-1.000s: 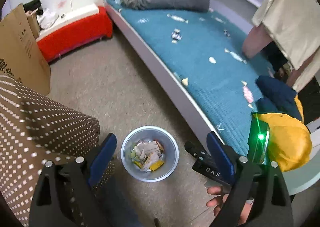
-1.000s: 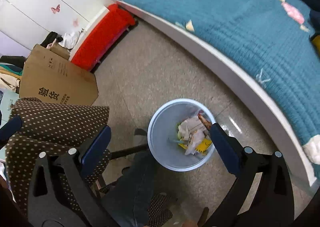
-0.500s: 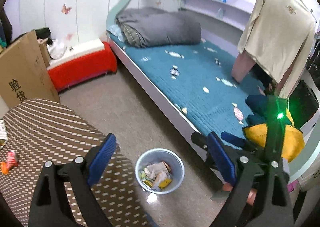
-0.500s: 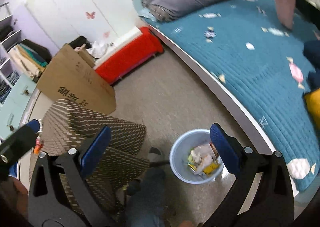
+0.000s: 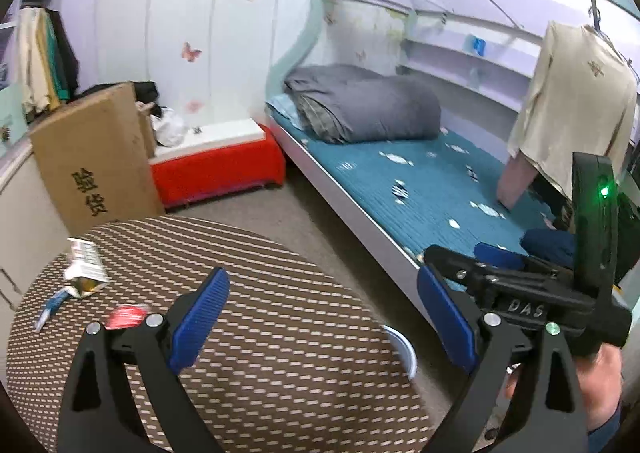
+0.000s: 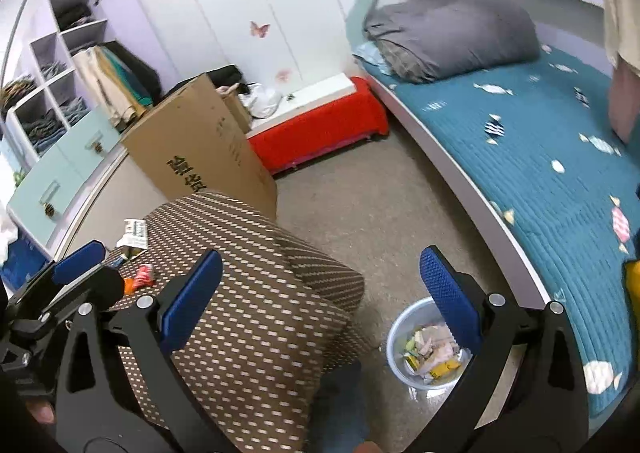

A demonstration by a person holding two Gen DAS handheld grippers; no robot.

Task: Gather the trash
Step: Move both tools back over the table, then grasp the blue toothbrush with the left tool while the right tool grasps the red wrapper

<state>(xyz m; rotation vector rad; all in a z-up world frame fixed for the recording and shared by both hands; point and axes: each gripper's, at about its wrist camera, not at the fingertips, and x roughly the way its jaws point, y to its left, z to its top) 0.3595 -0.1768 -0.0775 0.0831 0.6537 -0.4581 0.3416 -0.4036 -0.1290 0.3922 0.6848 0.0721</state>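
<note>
— Both grippers are standing with their jaws wide apart and are holding nothing. The left gripper [image 5: 320, 317] is hovering over the round table [image 5: 280, 333], and the right gripper [image 6: 320, 293] is hanging to the right of it, above the floor.

— Where is the trash lying?

— On the far left part of the table: a red wrapper [image 5: 126, 316] just beside the left finger, a torn white carton [image 5: 84, 269] behind it, and a blue-white stick wrapper [image 5: 50, 305] further left. More candy wrappers [image 6: 492, 125] are lying on the teal bed cover [image 6: 540, 173], well apart from both grippers.

— And the container?

— A pale blue bin [image 6: 428, 345] is standing on the floor between the table and the bed. It is already holding crumpled paper and a yellow packet, and I judge it is about half full.

— What could be going wrong from here?

— The red wrapper is thin and flat, so the fingers may be sliding over it or pinching the tablecloth instead. Also, the table edge is hiding most of the bin from the left camera, so a piece released too early could be falling on the floor beside it.
</note>
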